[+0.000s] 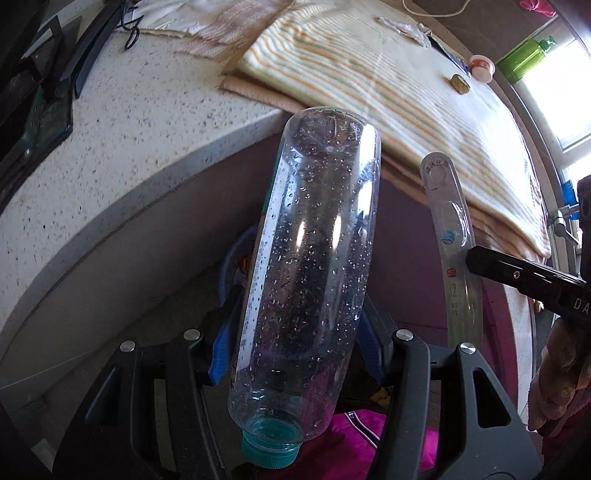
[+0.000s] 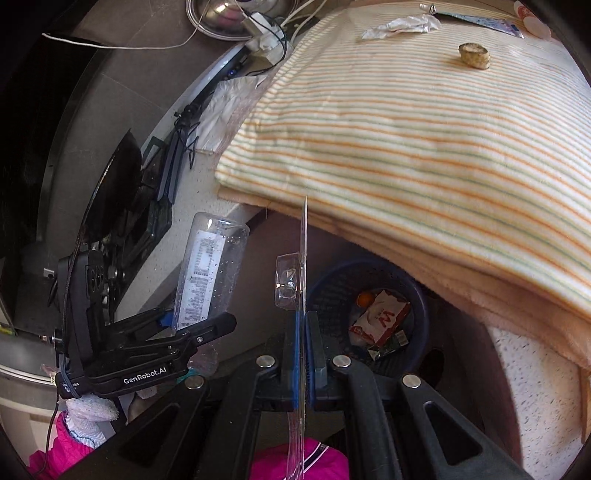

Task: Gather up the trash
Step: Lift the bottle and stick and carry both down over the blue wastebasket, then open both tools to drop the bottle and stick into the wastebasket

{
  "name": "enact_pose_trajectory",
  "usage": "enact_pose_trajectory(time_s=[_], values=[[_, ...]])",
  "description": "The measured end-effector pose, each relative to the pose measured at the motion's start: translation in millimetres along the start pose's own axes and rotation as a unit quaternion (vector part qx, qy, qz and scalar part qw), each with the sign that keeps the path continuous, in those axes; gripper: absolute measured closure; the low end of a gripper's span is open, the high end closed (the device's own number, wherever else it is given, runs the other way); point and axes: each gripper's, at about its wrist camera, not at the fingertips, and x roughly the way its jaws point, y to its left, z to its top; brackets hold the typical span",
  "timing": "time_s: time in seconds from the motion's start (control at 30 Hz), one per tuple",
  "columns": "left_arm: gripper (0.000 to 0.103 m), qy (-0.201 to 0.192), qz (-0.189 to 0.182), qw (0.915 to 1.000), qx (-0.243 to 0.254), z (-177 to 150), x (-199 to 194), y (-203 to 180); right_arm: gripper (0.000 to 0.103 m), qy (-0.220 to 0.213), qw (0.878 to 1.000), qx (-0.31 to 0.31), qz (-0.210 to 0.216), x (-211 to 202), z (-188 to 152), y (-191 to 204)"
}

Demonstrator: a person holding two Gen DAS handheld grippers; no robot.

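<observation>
Nearest the left wrist camera, the left hand-held gripper [image 1: 295, 354] is clamped on a clear bottle [image 1: 310, 258], its blue pads pressing both sides low in the frame. That bottle runs from a teal cap [image 1: 271, 446] at bottom centre up to its base at mid frame, with droplets inside. In the right wrist view the same bottle [image 2: 207, 273] stands at centre left, label facing the camera.

Largest in both views is the striped blanket [image 2: 424, 140], filling the upper right and draped over the speckled bench [image 1: 129, 147]. Below its edge, at centre right of the right wrist view, sits a dark blue bin [image 2: 421, 295] holding a red and white wrapper [image 2: 380, 317].

At bottom centre, the right hand-held gripper [image 2: 303, 350] is clenched on a thin clear plastic package [image 2: 295, 280], seen edge-on and rising to mid frame.

On the blanket, upper right, lie crumpled white paper [image 2: 402, 24] and a small tan lump [image 2: 474, 55].
</observation>
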Motion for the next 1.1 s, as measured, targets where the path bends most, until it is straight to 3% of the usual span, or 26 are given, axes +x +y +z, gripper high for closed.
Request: enact_pose_trajectory(time_s=[0.4,1.1], values=[[0.045,0.072,0.010,0.9973,-0.012,-32.8,63.9,20.0,0.102,0.054,0.998,0.025,-0.034,65.1,-31.6,-13.2],[0.045,0.138,0.037,0.9898,0.000,-18.2,159.3,-0.3,0.103,0.104,0.987,0.047,-0.114,148.6,-44.6,-57.4]])
